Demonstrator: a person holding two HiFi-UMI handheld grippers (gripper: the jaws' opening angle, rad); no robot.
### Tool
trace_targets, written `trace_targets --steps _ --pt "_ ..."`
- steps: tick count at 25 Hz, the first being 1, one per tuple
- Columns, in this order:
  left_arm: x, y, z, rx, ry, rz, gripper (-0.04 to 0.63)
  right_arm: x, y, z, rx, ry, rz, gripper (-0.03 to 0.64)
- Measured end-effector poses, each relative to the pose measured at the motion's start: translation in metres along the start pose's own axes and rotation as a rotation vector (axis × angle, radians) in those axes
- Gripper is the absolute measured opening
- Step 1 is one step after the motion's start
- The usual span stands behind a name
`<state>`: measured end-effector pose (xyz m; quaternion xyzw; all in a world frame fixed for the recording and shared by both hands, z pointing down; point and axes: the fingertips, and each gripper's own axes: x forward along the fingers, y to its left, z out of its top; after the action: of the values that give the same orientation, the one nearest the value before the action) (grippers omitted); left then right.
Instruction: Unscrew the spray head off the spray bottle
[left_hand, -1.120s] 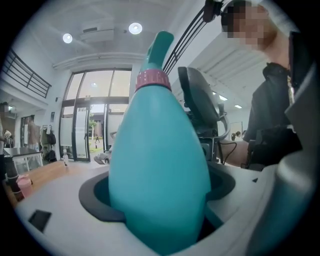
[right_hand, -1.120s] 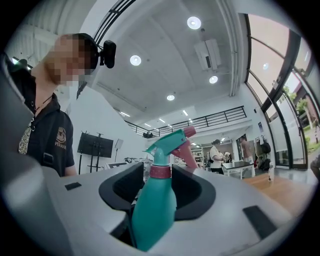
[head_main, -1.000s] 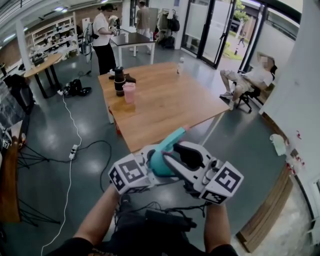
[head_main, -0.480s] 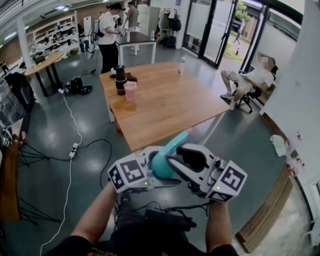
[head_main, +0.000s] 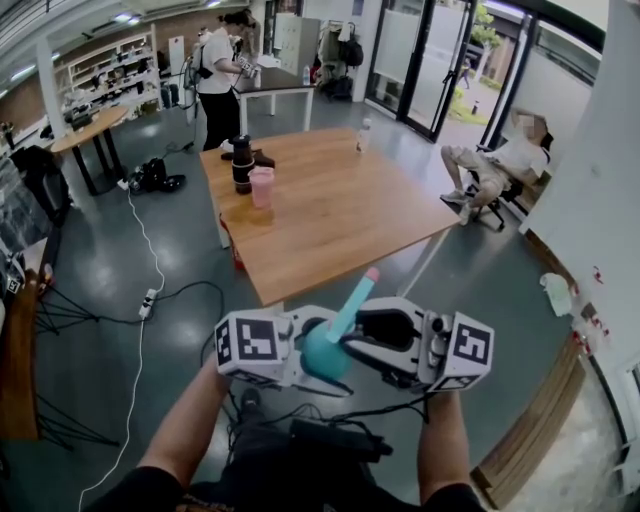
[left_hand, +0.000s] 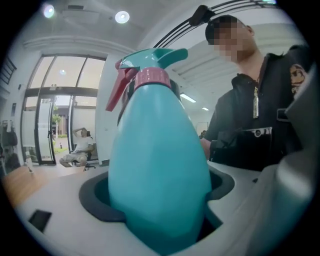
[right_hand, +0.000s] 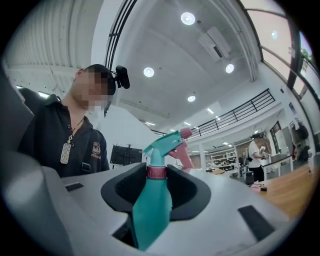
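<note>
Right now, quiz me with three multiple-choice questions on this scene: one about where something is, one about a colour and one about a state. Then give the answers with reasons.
1. Where does the pink cup stand?
A) on the wooden table
B) on the floor
C) on a shelf

2. What colour is the trigger of the spray bottle?
A) black
B) yellow
C) pink

3. How is the left tool?
A) open and empty
B) shut on the spray bottle's body
C) shut on the cup

Answers:
1 A, the head view shows the cup standing upright on the table top.
2 C, the trigger shows pink against the teal spray bottle in the left gripper view.
3 B, the spray bottle's wide body fills the gap between the pads, which press on both sides.
</note>
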<state>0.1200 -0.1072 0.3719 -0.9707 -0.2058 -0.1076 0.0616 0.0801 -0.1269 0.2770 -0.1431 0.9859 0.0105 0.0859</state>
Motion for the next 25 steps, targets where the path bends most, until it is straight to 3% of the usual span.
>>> trace_targets --steps 3,6,10,13,15,17,24,25 --pt "-0.002 0.019 -0.006 -0.013 0.0 0.112 0.434 -0.003 -0.009 -0.002 0.008 -0.006 -0.084 0.147" --pt "-0.014 0.049 -0.017 -0.066 0.017 0.274 0.434 -0.011 -0.024 0.0 0.006 -0.018 -0.204 0.152" --pt "-0.033 0.086 -0.03 -0.137 0.022 0.51 0.434 -0.008 -0.05 -0.01 -0.042 0.07 -0.44 0.152" --pt "-0.041 0.1 -0.033 -0.139 0.037 0.627 0.434 0.0 -0.058 -0.016 -0.03 0.098 -0.529 0.152" --pt "-0.043 0.104 -0.037 -0.127 0.063 0.671 0.434 0.007 -0.06 -0.019 -0.013 0.096 -0.548 0.152" --pt "-0.044 0.106 -0.042 -0.118 0.091 0.7 0.434 0.013 -0.063 -0.022 -0.008 0.101 -0.566 0.21" --pt "-0.038 0.102 -0.048 -0.078 0.163 0.735 0.435 0.018 -0.068 -0.025 -0.008 0.098 -0.607 0.207" --pt "-0.036 0.1 -0.047 -0.07 0.169 0.733 0.434 0.018 -0.067 -0.026 -0.019 0.104 -0.608 0.18"
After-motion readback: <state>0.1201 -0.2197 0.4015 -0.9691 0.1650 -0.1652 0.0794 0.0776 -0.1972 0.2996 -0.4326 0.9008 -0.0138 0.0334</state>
